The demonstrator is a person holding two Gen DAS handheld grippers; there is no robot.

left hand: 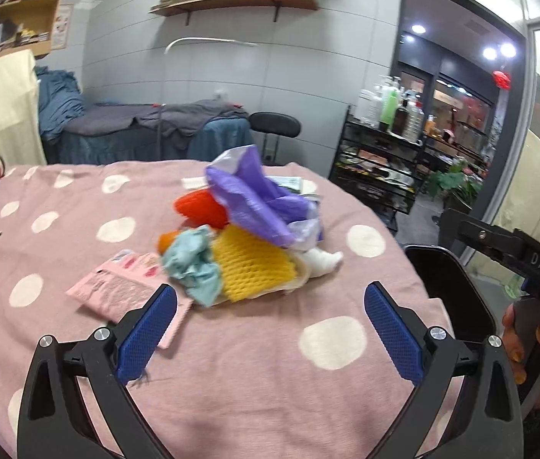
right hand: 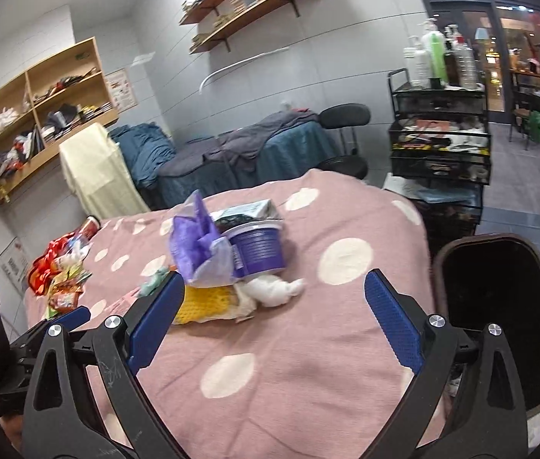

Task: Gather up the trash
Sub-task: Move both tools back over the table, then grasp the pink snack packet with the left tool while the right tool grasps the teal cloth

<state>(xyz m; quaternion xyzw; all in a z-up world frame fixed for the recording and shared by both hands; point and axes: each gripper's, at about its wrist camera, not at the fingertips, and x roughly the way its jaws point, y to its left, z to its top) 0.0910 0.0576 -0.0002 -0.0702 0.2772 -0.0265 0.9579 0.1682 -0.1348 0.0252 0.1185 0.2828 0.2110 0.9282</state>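
A heap of trash lies on the pink dotted table cover (left hand: 231,363): a purple plastic bag (left hand: 258,199), a yellow foam net (left hand: 251,262), an orange foam net (left hand: 203,208), crumpled teal paper (left hand: 193,264), a white tissue wad (left hand: 321,260) and a pink wrapper (left hand: 117,290). My left gripper (left hand: 270,306) is open and empty, just short of the heap. In the right wrist view the heap shows a purple tub (right hand: 256,250), the bag (right hand: 197,244) and the tissue (right hand: 274,288). My right gripper (right hand: 274,294) is open and empty near the heap. A black bin (right hand: 499,313) stands at the table's right edge.
Snack packets (right hand: 59,271) and a red can (right hand: 92,225) lie at the table's left end. Behind are a massage bed (left hand: 147,130), a black stool (left hand: 274,126), a black cart of bottles (right hand: 438,130) and wall shelves. The bin also shows in the left wrist view (left hand: 449,290).
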